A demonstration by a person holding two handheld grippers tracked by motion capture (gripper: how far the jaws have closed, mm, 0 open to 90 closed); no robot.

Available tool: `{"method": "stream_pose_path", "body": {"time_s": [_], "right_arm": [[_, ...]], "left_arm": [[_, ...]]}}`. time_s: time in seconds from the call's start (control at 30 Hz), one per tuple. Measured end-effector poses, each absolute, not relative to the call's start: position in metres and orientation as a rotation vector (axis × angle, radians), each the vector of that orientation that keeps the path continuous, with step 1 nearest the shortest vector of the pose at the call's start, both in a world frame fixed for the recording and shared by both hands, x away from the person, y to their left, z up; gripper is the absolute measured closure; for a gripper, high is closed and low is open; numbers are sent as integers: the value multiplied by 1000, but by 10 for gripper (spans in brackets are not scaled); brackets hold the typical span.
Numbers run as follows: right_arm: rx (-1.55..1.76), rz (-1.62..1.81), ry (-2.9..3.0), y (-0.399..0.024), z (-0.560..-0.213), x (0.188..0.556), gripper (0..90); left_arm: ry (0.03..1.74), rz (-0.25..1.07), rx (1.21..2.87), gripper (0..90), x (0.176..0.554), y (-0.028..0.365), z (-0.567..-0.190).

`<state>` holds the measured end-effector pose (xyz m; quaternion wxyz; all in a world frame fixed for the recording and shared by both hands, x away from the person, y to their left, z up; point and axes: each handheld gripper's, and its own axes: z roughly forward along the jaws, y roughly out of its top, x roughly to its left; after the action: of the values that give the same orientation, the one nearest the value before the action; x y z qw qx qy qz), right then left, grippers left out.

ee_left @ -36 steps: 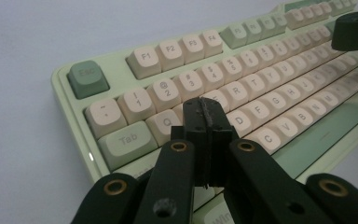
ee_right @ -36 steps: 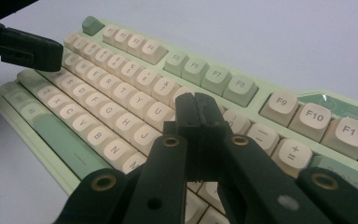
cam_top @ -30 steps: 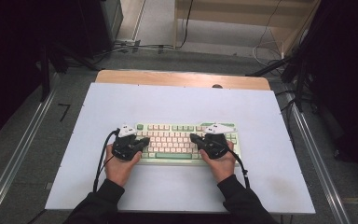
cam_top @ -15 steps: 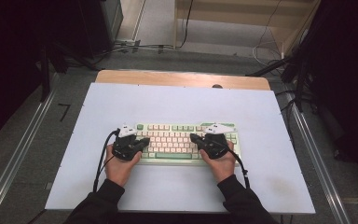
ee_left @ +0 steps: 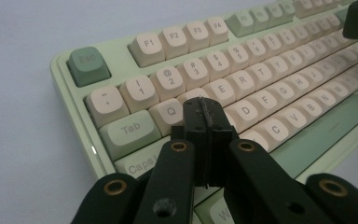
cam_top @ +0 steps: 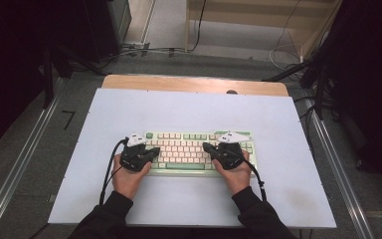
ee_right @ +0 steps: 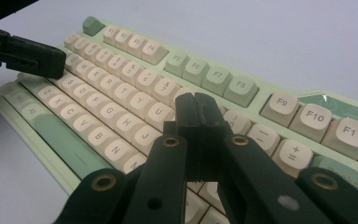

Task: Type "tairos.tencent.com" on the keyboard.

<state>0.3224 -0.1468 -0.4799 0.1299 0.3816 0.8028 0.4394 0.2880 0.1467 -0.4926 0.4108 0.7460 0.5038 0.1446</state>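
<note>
The keyboard [cam_top: 199,152] lies near the middle of the tabletop [cam_top: 189,109]. The left claw [ee_left: 204,122] and right claw [ee_right: 196,116] are both closed and empty, poised over the keys. Press 1 key at a time, tip vertical, avoiding neighbouring keys.

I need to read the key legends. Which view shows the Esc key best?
The left gripper view: the Esc key is near, its legend readable. In the right gripper view it is far and small; in the high view the keyboard shows no legends.
</note>
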Motion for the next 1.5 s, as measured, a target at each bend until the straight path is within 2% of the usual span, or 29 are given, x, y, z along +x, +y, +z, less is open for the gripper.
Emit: {"method": "stream_pose_path", "body": {"time_s": [0.63,1.5], "right_arm": [[1109,1270,2341,-143,-483,325,875],[1110,1218,2375,-126,-490,333,877]], "left_arm": [[1217,401,1802,900,283,148,-487],[1220,397,1793,900,284,150,-488]]}}
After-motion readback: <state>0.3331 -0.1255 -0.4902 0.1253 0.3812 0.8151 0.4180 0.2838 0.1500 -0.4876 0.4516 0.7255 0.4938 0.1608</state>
